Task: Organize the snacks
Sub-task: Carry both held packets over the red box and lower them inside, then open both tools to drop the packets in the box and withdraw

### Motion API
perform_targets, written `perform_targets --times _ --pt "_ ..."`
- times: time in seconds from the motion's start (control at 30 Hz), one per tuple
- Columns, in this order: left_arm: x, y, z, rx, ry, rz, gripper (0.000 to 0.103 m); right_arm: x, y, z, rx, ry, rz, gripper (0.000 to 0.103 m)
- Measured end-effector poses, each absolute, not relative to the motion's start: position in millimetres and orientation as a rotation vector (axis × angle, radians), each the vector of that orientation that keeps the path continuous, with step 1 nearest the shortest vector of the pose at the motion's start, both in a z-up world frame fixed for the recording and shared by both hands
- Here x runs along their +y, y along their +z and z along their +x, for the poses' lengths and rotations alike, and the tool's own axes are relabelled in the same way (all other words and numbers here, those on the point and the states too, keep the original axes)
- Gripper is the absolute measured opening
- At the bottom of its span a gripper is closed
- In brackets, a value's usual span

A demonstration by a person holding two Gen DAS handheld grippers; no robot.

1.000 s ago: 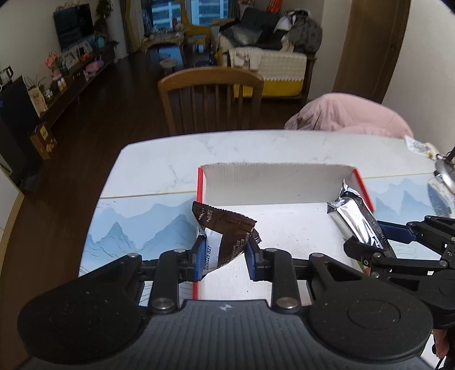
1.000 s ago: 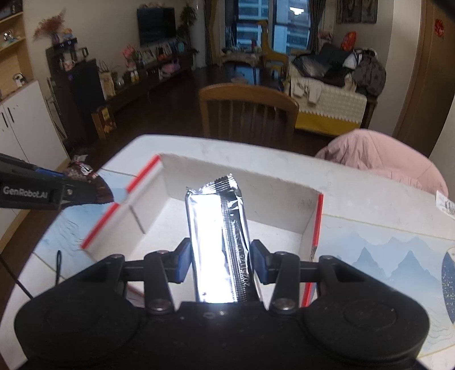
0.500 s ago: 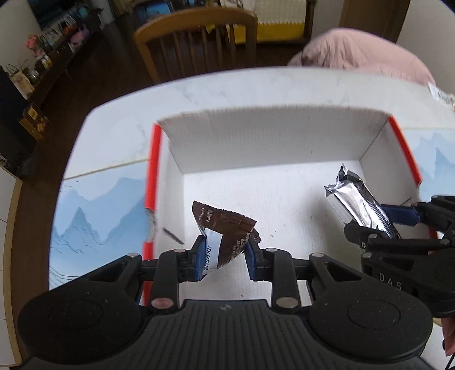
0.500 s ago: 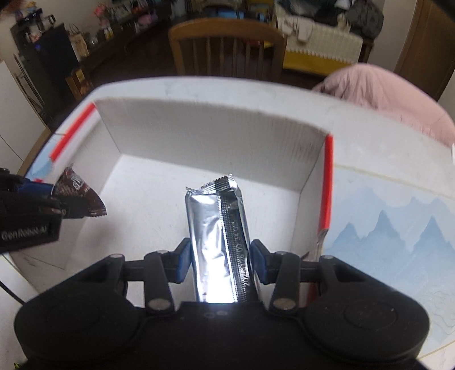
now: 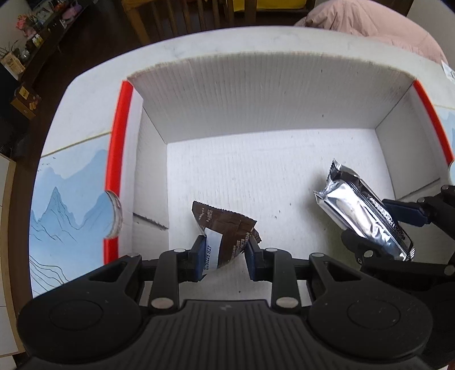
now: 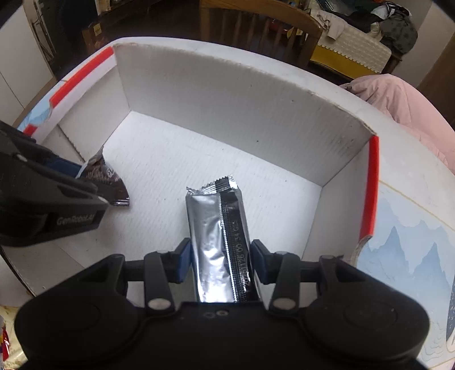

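A white cardboard box (image 5: 273, 82) with red-edged side walls stands open on the table; it also shows in the right wrist view (image 6: 241, 96). My left gripper (image 5: 224, 257) is shut on a brown snack packet (image 5: 224, 230) and holds it inside the box near its left front. My right gripper (image 6: 219, 261) is shut on a silver foil snack bar (image 6: 219, 233) and holds it inside the box at the right. The silver bar (image 5: 361, 216) and the brown packet (image 6: 105, 179) each show in the other view.
The box sits on a mat with blue mountains (image 5: 65, 199) on a white table (image 5: 93, 94). A wooden chair (image 6: 261, 22) stands behind the table. A pink cushion (image 6: 403, 105) lies at the far right. The box walls rise around both grippers.
Both grippers have moved forward and down over the box's near edge into the box, each still holding its snack.
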State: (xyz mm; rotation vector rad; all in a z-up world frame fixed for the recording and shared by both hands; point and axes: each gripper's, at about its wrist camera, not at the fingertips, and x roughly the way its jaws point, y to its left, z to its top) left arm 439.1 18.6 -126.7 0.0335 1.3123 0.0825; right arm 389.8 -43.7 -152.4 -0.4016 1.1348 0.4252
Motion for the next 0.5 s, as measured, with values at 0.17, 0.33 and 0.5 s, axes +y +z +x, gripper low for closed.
perform_targets --times 0.17,0.33,0.5 --pt "15.6 -129.4 438.2 1.329 0.083 0.044 0.028 -43.2 -154.5 391.1 1.155 0.423 -0.391 0.042" --pt "13.2 -129.0 436.5 1.334 0.076 0.042 0.028 -42.7 -154.8 390.8 1.151 0.423 -0.394 0.043" --pt "19.4 -124.6 433.2 1.323 0.073 0.027 0.028 -47.7 -152.8 390.5 1.146 0.422 -0.383 0.046"
